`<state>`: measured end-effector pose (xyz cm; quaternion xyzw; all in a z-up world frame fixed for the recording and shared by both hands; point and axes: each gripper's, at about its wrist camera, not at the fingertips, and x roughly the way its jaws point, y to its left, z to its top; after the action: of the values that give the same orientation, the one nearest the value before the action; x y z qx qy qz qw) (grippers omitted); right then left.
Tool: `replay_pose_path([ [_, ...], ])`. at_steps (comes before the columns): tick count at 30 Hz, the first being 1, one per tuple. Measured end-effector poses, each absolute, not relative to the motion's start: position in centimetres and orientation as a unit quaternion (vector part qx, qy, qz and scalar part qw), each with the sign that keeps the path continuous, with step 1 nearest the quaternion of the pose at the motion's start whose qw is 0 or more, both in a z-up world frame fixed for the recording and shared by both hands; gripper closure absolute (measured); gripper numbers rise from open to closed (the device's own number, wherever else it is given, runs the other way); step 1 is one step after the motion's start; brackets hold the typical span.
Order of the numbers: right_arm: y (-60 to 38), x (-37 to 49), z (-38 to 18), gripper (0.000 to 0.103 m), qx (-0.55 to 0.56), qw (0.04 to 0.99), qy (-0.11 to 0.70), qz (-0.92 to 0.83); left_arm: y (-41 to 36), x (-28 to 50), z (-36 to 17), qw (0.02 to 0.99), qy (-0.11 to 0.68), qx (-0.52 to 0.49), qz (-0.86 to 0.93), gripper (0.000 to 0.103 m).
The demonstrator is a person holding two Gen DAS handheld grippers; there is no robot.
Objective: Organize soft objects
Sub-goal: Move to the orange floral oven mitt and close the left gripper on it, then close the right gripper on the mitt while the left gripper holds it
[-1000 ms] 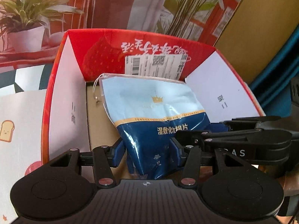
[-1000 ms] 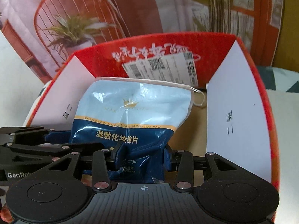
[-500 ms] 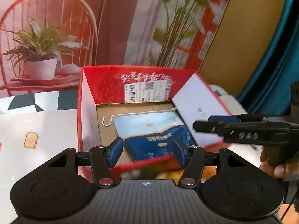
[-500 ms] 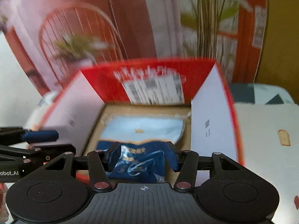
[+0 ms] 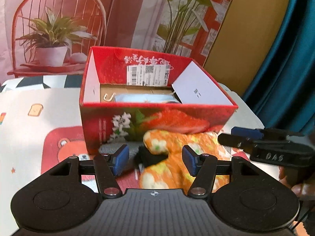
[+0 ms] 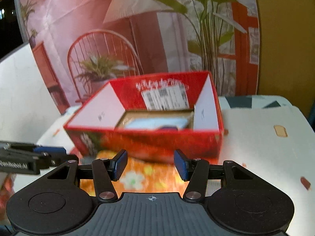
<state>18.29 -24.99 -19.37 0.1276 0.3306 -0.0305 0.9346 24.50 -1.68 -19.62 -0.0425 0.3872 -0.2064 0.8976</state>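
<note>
Jaws on both of your tools stand spread with nothing pinched between them. Your left gripper [image 5: 155, 162] has just been opening, and between its blue pads [image 5: 121, 162] you look down on an orange flowered soft toy [image 5: 177, 157] lying on the desk [image 5: 39, 102], not touched by either pad. Just left of that toy, under your left pad, sits a grey soft thing [image 5: 112, 149], and a small black thing [image 5: 149, 156] lies between the two; motion blur keeps me from telling what either is.

Beyond your left jaws, straight ahead, stands the red strawberry-printed box [image 5: 157, 122], open at the top, its near wall just behind the toy. Inside it lies the light blue pouch [image 5: 143, 99], flat on the cardboard floor, with a loop of string at its left end. A white shipping label [image 5: 147, 75] is stuck on the far inner wall.

Your right gripper [image 6: 150, 165] has also just been opening, though its last stretch shows no further widening. Its jaws hang over the same orange flowered toy [image 6: 137, 177], apart from it. Ahead of them is the red box [image 6: 157, 141], with the pouch [image 6: 155, 123] visible low inside.

Each tool shows in the other's view: your right one [image 5: 265, 147] to the right of your left jaws, your left one [image 6: 29, 157] to the left of your right jaws. Fingers of your hand [image 5: 301, 188] show at the right edge.
</note>
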Motion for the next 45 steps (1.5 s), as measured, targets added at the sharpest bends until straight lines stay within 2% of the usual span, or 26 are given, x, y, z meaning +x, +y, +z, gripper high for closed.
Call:
replay_pose_path([
  [4,-24.2,17.4,-21.3,0.053,0.117,0.928,0.351,-0.038,-1.1,24.0,-20.7,0.890,0.403,-0.064,-0.202,0.041],
  [11,-23.3,17.1,-23.4,0.043,0.109,0.918,0.377,-0.052,-0.9,23.6,-21.7,0.879,0.423,-0.077,-0.203,0.041],
  [18,-23.2,17.0,-24.5,0.041,0.129,0.908,0.396,-0.049,-1.6,23.1,-23.2,0.867,0.442,-0.086,-0.214,0.041],
  [19,-23.3,17.0,-24.5,0.041,0.131,0.907,0.397,-0.048,-1.5,23.1,-23.3,0.867,0.443,-0.089,-0.213,0.042],
  [21,-23.3,17.0,-24.6,0.041,0.135,0.906,0.398,-0.047,-1.3,23.1,-23.4,0.867,0.443,-0.093,-0.208,0.052],
  [23,-23.4,17.0,-24.6,0.038,0.139,0.905,0.399,-0.046,-0.9,23.2,-23.4,0.870,0.441,-0.092,-0.201,0.069],
  [25,-23.3,17.0,-24.7,0.035,0.142,0.905,0.400,-0.045,-0.6,23.2,-23.4,0.872,0.436,-0.095,-0.202,0.073],
  [35,-23.3,16.9,-24.6,0.010,0.156,0.904,0.395,-0.049,-0.3,23.1,-23.6,0.879,0.424,-0.090,-0.199,0.078],
  [38,-23.2,16.8,-24.6,0.007,0.156,0.905,0.393,-0.049,-0.3,23.0,-23.8,0.879,0.424,-0.087,-0.197,0.078],
  [45,-23.4,16.6,-24.5,0.008,0.156,0.907,0.387,-0.051,-0.5,22.9,-24.3,0.880,0.426,-0.084,-0.192,0.078],
])
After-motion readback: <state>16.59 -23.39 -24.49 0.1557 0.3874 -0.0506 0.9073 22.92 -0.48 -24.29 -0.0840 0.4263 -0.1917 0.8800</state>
